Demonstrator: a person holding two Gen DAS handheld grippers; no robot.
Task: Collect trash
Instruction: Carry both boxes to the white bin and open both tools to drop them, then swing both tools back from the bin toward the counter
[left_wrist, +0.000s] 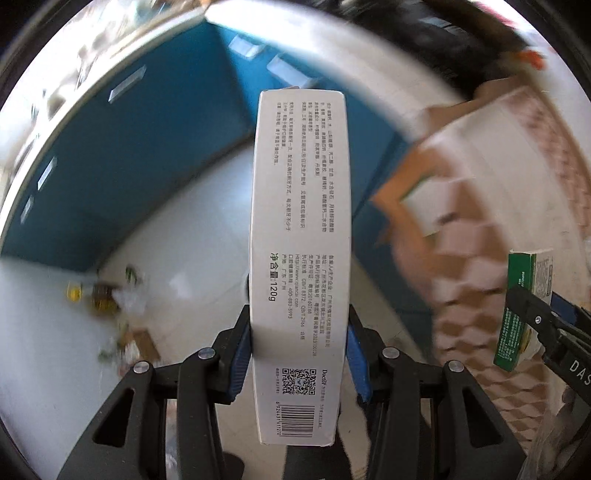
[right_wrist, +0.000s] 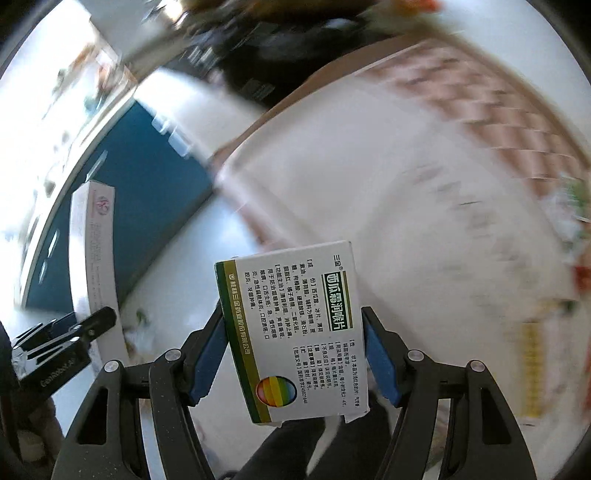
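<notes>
A long white toothpaste box (left_wrist: 299, 221) with black print and a barcode stands upright between the blue pads of my left gripper (left_wrist: 299, 332), which is shut on it. My right gripper (right_wrist: 291, 328) is shut on a white and green medicine box (right_wrist: 288, 295) with a rainbow disc. At the right edge of the left wrist view that green box (left_wrist: 517, 306) shows in the right gripper (left_wrist: 543, 314). The right wrist view shows the white box (right_wrist: 96, 240) in the left gripper (right_wrist: 85, 325) at the left. Both grippers point down near a large cardboard carton (right_wrist: 369, 166).
The carton (left_wrist: 461, 221) has a white inside and a patterned flap; blurred coloured trash (right_wrist: 535, 350) lies at its right. A blue cabinet (left_wrist: 147, 155) runs along the pale floor. Loose litter (left_wrist: 107, 295) lies there, with a yellow-capped bottle, plastic and card scraps.
</notes>
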